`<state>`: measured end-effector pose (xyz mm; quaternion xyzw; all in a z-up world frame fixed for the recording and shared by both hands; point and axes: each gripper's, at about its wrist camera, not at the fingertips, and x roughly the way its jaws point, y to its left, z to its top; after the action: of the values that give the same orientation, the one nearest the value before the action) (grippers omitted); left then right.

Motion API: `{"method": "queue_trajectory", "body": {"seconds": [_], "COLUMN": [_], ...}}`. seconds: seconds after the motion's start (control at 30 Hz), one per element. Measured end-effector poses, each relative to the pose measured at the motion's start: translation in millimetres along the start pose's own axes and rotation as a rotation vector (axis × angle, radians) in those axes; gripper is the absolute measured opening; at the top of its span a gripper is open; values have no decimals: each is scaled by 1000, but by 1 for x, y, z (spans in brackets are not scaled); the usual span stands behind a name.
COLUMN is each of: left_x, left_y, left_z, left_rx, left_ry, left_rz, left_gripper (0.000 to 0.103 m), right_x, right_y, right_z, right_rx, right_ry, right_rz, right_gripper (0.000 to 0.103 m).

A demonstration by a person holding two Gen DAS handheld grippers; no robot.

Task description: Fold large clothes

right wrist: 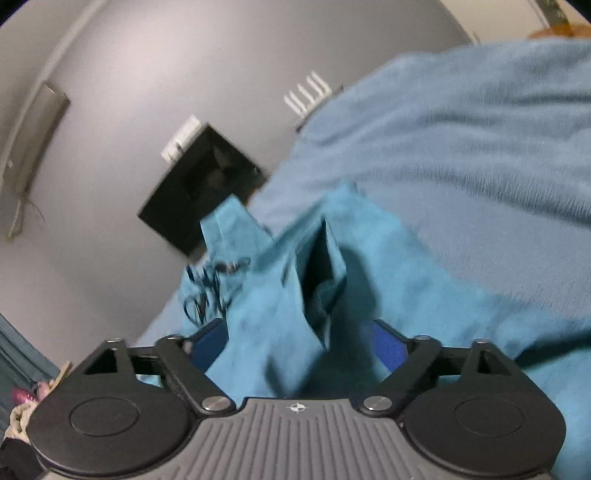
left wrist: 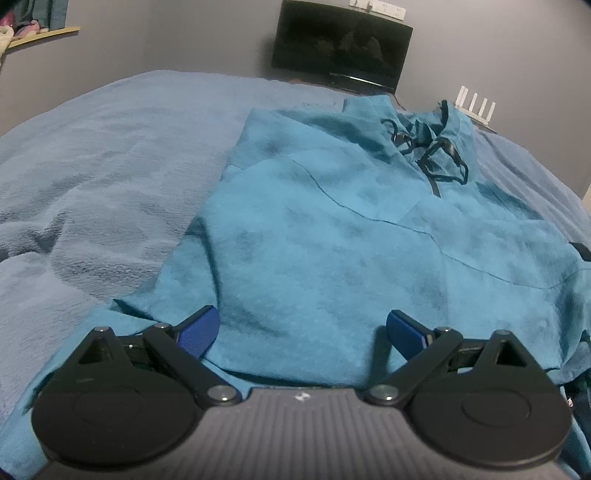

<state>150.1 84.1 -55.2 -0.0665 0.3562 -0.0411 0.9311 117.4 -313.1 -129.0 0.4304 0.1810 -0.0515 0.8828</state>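
Observation:
A teal hoodie (left wrist: pixel 351 229) lies spread on the bed, its dark drawstrings (left wrist: pixel 436 155) bunched at the far neck end. My left gripper (left wrist: pixel 303 328) hovers low over the hoodie's near hem, open, with flat cloth under the blue fingers (left wrist: pixel 199 332) and nothing between them. In the right wrist view the picture is rolled sideways. A raised fold of the hoodie (right wrist: pixel 280 332) stands between the wide-apart blue pads (right wrist: pixel 391 347) of my right gripper (right wrist: pixel 301 345), which is open and does not pinch the cloth. The drawstrings (right wrist: pixel 207 291) show to the left of the fold.
A light blue blanket (left wrist: pixel 92 177) covers the bed around the hoodie. A dark screen (left wrist: pixel 340 48) hangs on the grey wall beyond the bed. A white router with antennas (left wrist: pixel 476 107) stands at the far right corner. A shelf (left wrist: pixel 40 35) with soft items sits at the far left.

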Motion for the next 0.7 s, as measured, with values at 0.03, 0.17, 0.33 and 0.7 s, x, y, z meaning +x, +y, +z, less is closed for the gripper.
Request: {"method": "queue_trajectory", "body": {"seconds": [0.03, 0.17, 0.33, 0.7], "left_x": [2, 10, 20, -25], "left_y": [0, -1, -6, -10], "left_z": [0, 1, -2, -13], "left_rx": [2, 9, 45, 47], "left_ry": [4, 21, 38, -175], "left_rz": [-1, 3, 7, 49], "left_gripper": [97, 97, 97, 99], "right_x": [5, 8, 30, 36], "right_y": [2, 16, 11, -2], "right_z": [-3, -5, -13, -29], "right_rx": [-13, -138, -270, -349], "right_ry": [22, -19, -9, 32], "right_rz": [-3, -31, -215, -287], "right_gripper": [45, 7, 11, 47]}}
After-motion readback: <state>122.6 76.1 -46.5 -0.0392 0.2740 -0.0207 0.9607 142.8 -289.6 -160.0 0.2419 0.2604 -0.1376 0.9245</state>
